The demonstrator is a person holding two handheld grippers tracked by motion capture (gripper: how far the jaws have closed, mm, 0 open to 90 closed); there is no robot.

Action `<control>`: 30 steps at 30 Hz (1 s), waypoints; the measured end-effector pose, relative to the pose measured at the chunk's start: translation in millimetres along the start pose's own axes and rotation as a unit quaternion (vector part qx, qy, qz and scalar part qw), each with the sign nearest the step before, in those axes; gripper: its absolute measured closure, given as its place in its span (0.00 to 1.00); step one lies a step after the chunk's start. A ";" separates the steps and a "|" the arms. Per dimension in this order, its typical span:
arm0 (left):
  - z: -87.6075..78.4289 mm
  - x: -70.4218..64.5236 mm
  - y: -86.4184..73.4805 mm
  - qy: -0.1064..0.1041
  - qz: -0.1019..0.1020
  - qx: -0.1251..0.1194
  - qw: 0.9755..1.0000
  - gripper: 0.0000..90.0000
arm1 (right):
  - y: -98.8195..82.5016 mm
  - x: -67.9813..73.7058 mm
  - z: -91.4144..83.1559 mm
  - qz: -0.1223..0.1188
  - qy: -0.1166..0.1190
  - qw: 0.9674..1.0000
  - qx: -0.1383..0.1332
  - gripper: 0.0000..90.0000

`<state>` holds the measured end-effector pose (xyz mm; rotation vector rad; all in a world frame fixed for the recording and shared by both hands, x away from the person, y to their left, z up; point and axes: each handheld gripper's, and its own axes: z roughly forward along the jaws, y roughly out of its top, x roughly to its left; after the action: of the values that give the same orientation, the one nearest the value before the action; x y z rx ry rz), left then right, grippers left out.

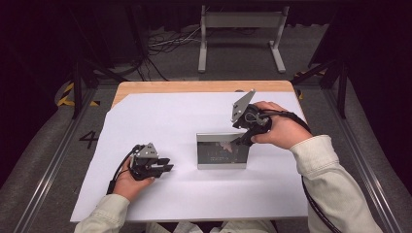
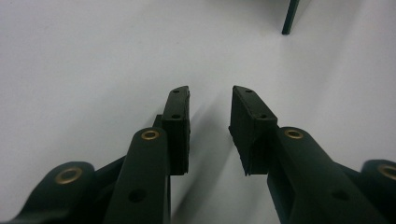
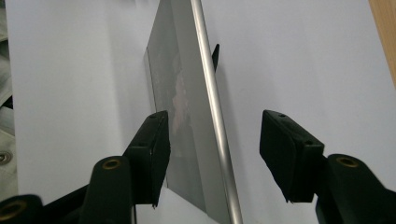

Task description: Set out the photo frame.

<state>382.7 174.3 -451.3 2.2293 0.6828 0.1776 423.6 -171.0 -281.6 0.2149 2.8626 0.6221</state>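
Note:
A silver-edged picture frame (image 1: pixel 221 151) stands upright near the middle of the white paper, with its glass face toward the person. My right gripper (image 1: pixel 241 141) hangs over the frame's top right corner, tilted down. In the right gripper view the right gripper (image 3: pixel 215 119) is open. Its jaws straddle the frame's metal edge (image 3: pixel 210 84): the left pad is close to the glass and the right pad stands well clear. My left gripper (image 1: pixel 168 168) rests low on the paper to the left of the frame, pointing toward it. The left gripper (image 2: pixel 211 100) is open and empty. A dark frame leg (image 2: pixel 290 16) shows far ahead.
The white paper sheet (image 1: pixel 160 116) covers most of the wooden table (image 1: pixel 194 86), whose bare strip shows at the far edge. A metal stand (image 1: pixel 241 29) and cables (image 1: pixel 165 46) lie on the floor beyond. Metal rails run along both sides of the table.

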 end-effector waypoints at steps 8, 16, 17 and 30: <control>5.0 0.2 5.0 -0.008 0.004 0.000 1.000 0.75 | -20.0 1.2 -15.0 0.017 -0.016 1.000 -0.006 0.47; 8.4 0.6 9.1 -0.012 0.010 -0.002 1.000 0.73 | -35.2 3.2 -23.8 0.031 -0.023 0.999 -0.008 0.46; 8.6 0.7 9.2 -0.013 0.009 -0.002 1.000 0.73 | -36.6 3.2 -24.5 0.032 -0.023 0.999 -0.008 0.46; 8.9 2.1 10.3 -0.012 0.007 -0.003 1.000 0.72 | -57.9 4.1 -35.7 0.053 -0.034 0.998 -0.014 0.45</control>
<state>391.7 164.0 -450.1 2.2275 0.6525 0.1611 405.8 -236.4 -275.0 0.3773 2.7903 0.6606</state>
